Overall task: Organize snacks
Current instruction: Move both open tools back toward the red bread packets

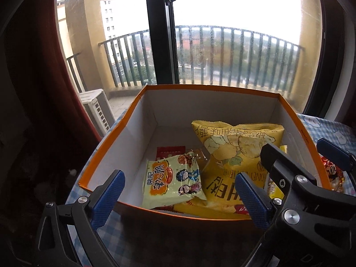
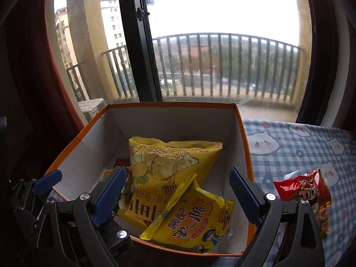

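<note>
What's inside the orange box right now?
The orange box holds a big yellow chip bag, a small yellow snack pack, a pale green pack and a red packet behind it. Anything beneath them is covered.

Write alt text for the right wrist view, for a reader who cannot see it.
An open right gripper hovers empty over an orange-rimmed box holding a large yellow chip bag and a smaller yellow snack packet. Red snack packets lie outside on the blue checked cloth.
</note>
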`<state>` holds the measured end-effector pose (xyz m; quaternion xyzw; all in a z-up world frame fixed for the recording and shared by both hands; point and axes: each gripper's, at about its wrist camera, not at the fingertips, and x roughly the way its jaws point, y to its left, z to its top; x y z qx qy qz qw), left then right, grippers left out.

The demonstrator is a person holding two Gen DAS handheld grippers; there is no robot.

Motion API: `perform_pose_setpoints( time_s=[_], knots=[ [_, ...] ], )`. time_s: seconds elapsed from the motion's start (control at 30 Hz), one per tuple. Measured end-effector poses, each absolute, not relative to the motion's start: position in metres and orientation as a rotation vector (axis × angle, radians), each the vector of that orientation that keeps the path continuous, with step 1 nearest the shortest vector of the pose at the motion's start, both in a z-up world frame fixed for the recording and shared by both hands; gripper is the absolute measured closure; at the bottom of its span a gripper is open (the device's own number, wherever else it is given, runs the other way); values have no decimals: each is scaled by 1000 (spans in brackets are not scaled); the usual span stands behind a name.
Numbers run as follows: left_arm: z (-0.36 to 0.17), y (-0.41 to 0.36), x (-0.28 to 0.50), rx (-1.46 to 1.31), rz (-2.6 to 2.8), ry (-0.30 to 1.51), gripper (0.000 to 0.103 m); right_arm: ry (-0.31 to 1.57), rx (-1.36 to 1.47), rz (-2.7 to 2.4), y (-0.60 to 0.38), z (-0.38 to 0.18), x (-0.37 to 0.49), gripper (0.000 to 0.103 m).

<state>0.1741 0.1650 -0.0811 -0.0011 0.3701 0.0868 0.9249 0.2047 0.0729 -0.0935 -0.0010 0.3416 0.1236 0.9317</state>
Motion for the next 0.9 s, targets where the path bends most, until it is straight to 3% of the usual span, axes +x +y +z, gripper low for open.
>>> perform_pose_setpoints(
  time_s=[0.9],
  knots=[
    [-34, 58, 95, -24, 69, 626, 3, 567, -18, 252, -28, -32, 116, 6]
  ],
)
